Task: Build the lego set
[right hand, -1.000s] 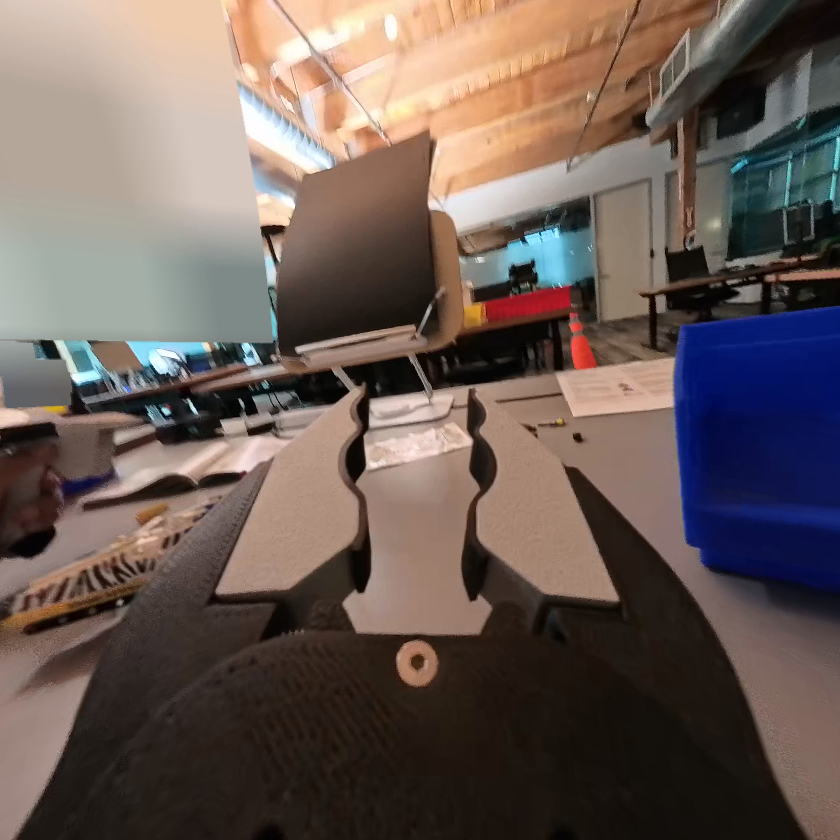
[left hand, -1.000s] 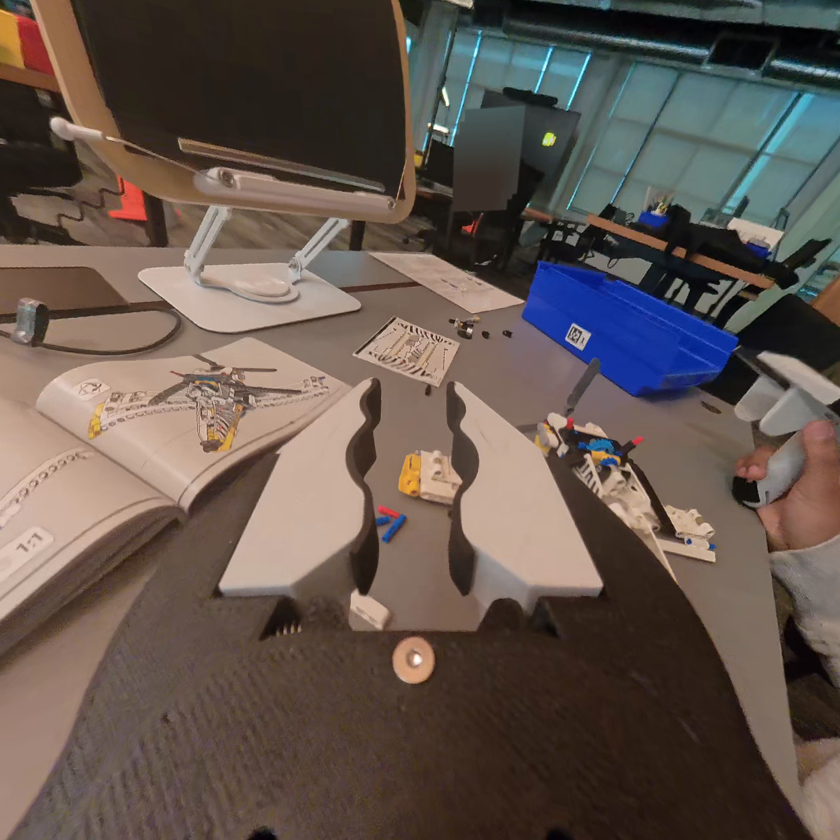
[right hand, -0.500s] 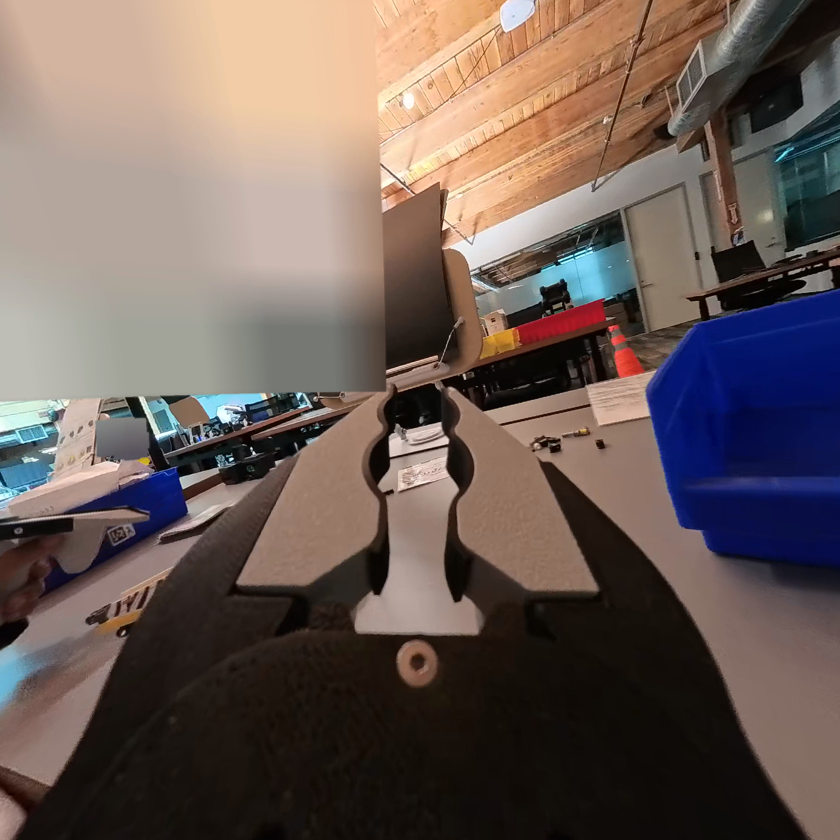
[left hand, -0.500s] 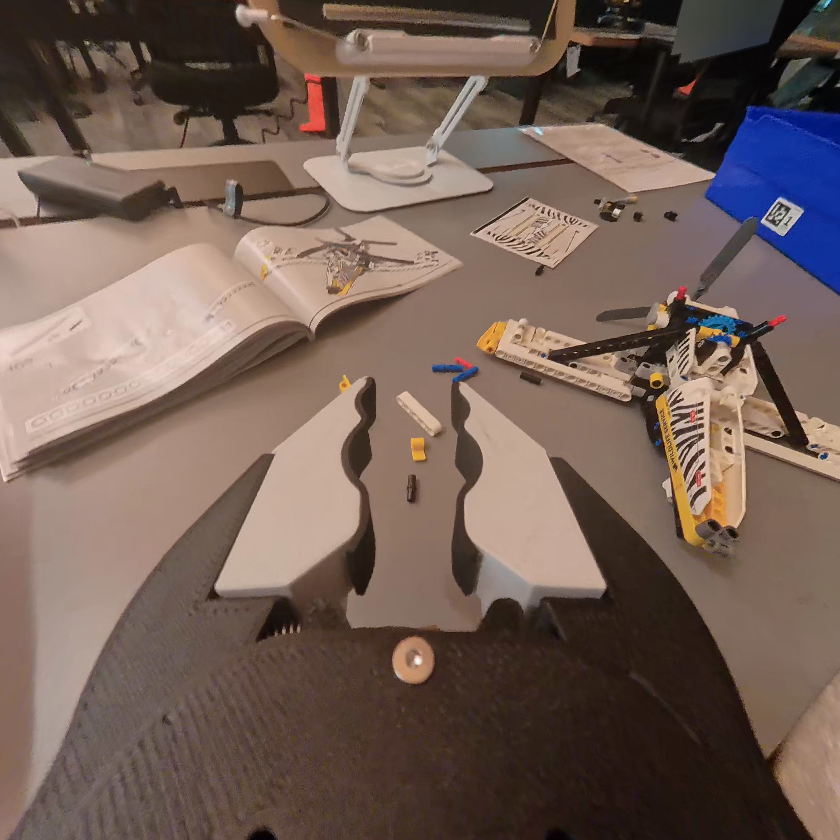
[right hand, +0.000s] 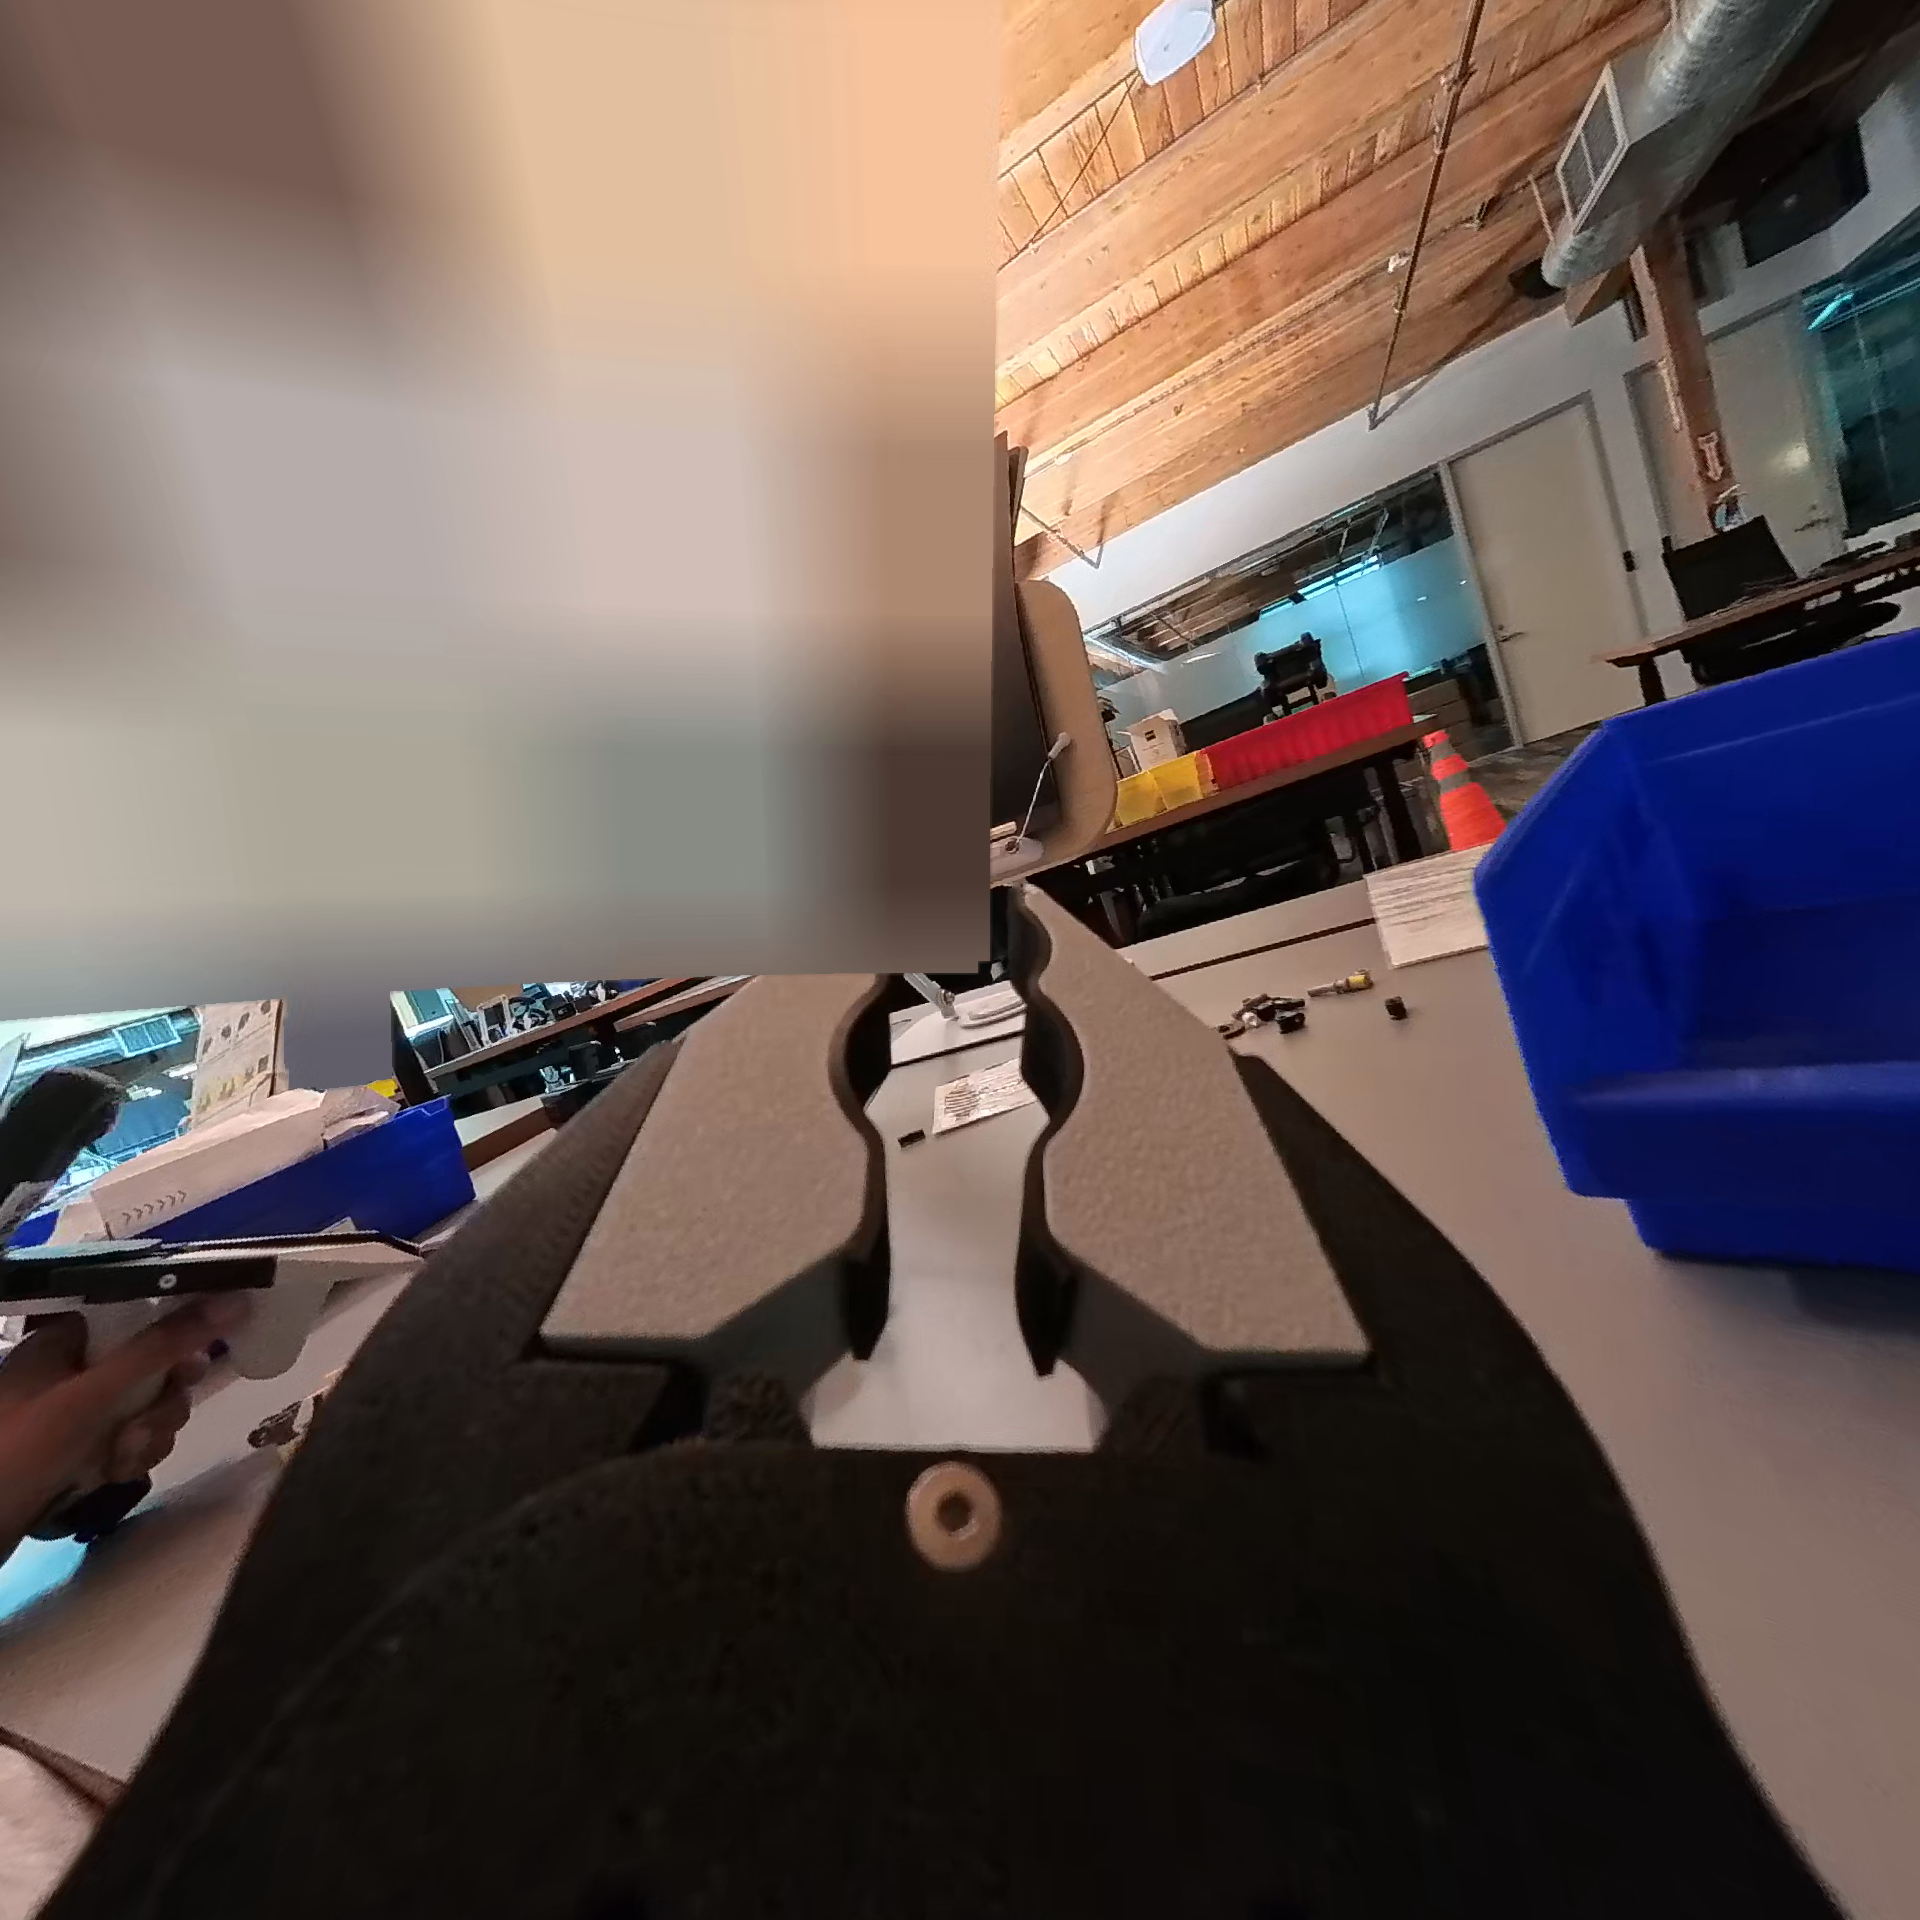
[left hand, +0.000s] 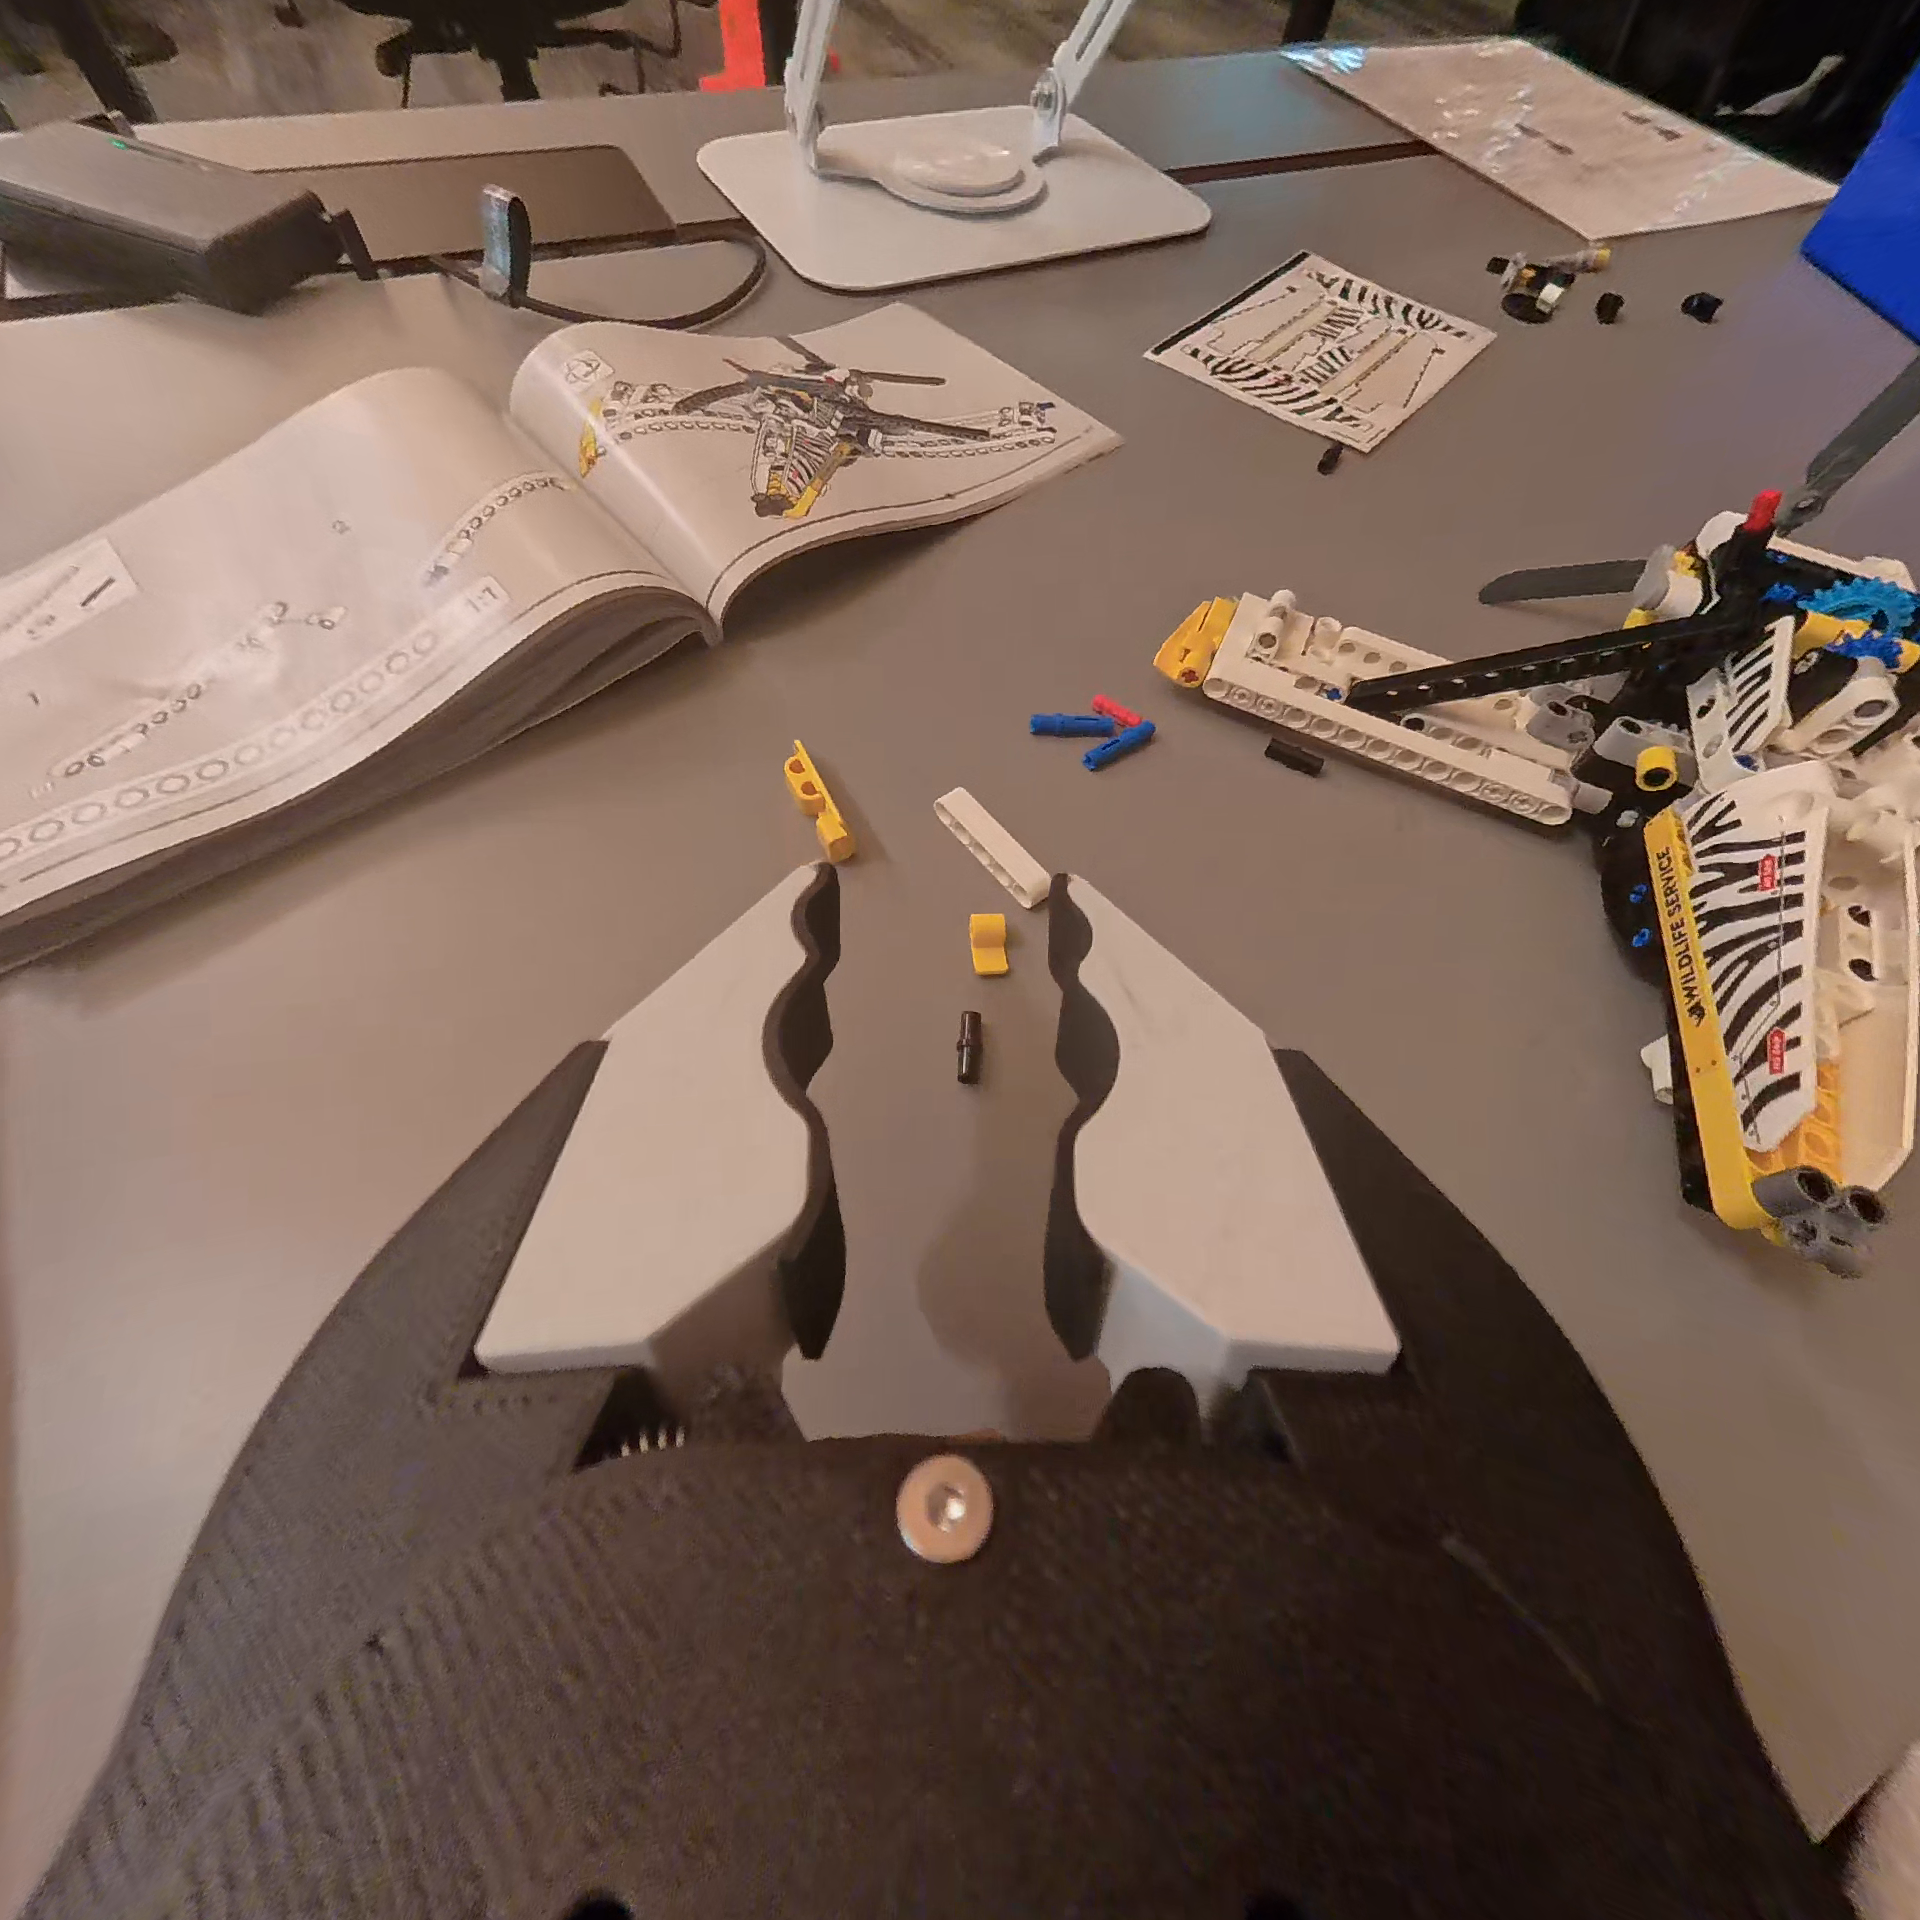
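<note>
My left gripper (left hand: 940, 883) is open and empty, held above the grey table. Between and just past its fingers lie a black pin (left hand: 968, 1047), a small yellow piece (left hand: 988, 943), a white beam (left hand: 993, 847) and a yellow connector (left hand: 817, 800). Blue and red pins (left hand: 1096, 727) lie farther off. The part-built helicopter (left hand: 1621, 748) with zebra-striped panels lies at the right. The open instruction booklet (left hand: 436, 582) lies at the left. My right gripper (right hand: 951, 961) is open and empty, low over the table, pointing across the room. The left gripper (right hand: 197, 1273) shows at its far left, held by a hand.
A sticker sheet (left hand: 1320, 348), several small dark parts (left hand: 1548, 281) and a white stand base (left hand: 956, 192) lie at the back. A black power brick (left hand: 156, 234) and its cable are at the back left. A blue bin (right hand: 1714, 987) stands close on the right of my right gripper. My hands' fingertips stand some 45 centimeters from each other. The right gripper is farther from the small yellow piece (left hand: 988, 943), some 45 centimeters, than the left, some 4 centimeters.
My left gripper has pulled back and tilted down, so the loose pieces now lie between its fingers. My right gripper has tilted upward, and its fingers have narrowed but remain apart.
</note>
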`<action>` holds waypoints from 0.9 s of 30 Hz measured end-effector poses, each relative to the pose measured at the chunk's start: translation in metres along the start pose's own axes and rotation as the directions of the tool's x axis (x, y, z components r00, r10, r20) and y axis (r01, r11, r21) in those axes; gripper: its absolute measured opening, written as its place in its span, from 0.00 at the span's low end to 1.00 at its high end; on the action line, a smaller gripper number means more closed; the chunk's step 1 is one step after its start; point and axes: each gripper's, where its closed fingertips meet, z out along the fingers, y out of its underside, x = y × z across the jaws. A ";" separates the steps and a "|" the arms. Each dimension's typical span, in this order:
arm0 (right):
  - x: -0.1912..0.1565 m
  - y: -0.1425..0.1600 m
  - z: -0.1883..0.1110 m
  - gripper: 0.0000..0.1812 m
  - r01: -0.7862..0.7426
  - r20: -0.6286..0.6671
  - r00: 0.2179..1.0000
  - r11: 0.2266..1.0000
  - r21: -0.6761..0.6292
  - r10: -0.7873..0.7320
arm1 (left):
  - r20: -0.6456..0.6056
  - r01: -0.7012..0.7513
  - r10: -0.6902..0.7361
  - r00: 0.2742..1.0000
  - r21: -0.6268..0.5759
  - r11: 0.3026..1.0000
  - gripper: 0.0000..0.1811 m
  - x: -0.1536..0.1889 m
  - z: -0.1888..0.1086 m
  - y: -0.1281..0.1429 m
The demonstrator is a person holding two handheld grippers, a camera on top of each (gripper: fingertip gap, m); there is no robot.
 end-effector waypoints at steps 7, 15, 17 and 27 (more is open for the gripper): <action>-0.004 0.003 0.002 0.09 0.021 0.004 1.000 1.000 -0.017 -0.021 | 0.007 -0.005 0.005 1.000 -0.018 1.000 0.22 0.000 0.002 0.002; -0.005 0.003 0.002 0.09 0.015 0.010 1.000 1.000 -0.015 -0.015 | -0.007 0.037 -0.037 0.999 -0.021 0.999 0.22 -0.003 0.002 0.003; -0.005 0.003 0.002 0.09 0.019 0.010 1.000 1.000 -0.015 -0.018 | -0.002 0.026 -0.026 1.000 -0.022 0.999 0.22 -0.003 0.003 0.003; -0.006 0.004 0.003 0.10 0.023 0.011 1.000 0.999 -0.023 -0.022 | -0.017 0.035 -0.035 0.999 -0.027 0.999 0.22 -0.002 0.003 0.003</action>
